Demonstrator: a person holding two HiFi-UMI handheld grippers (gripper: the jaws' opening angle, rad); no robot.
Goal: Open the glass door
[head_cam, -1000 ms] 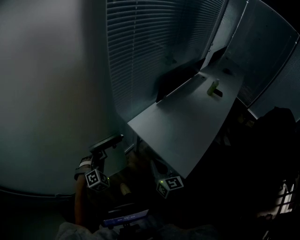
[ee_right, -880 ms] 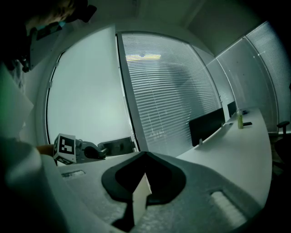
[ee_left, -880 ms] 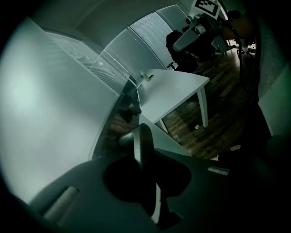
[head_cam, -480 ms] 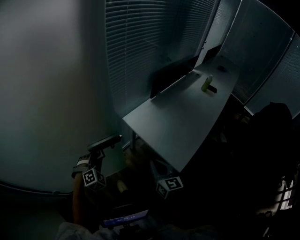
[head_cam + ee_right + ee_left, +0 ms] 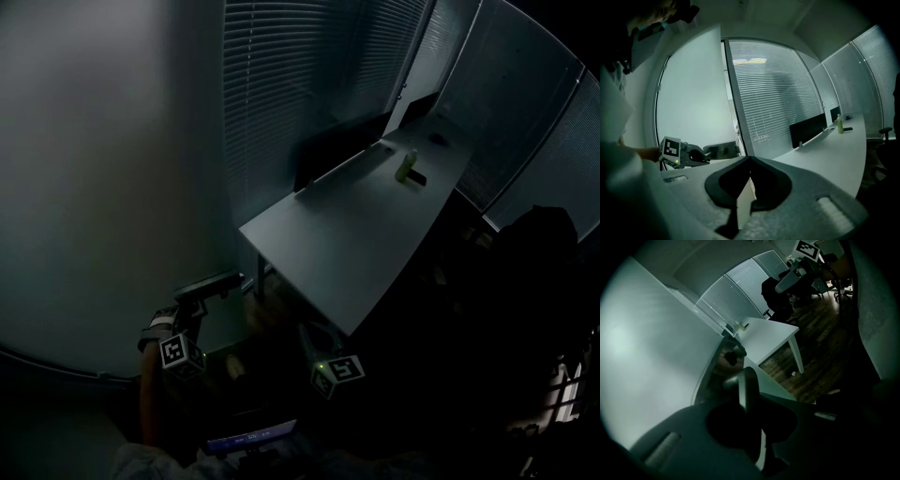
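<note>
The glass door [image 5: 103, 187] is a large frosted panel filling the left of the head view. Its lever handle [image 5: 212, 283] sticks out near the door's lower edge. My left gripper [image 5: 192, 309] is shut on that handle [image 5: 745, 383]. Its jaws have just eased open slightly, with the handle still between them. In the right gripper view the same grip shows, left gripper [image 5: 701, 155] on the handle [image 5: 721, 150], beside the door's edge [image 5: 733, 112]. My right gripper [image 5: 307, 336] hovers to the right, near the desk corner, shut on nothing [image 5: 749, 161].
A long white desk [image 5: 347, 234] runs away to the right of the door. On it stand a dark screen [image 5: 337, 150] and, at the far end, a small bottle [image 5: 405, 167]. Slatted blinds [image 5: 300, 75] cover the glass walls. Wooden floor [image 5: 811, 357] lies below the desk.
The left gripper and the handle have drifted a little left and down in the head view. The right gripper has kept alongside. The desk's near corner has shifted leftward.
</note>
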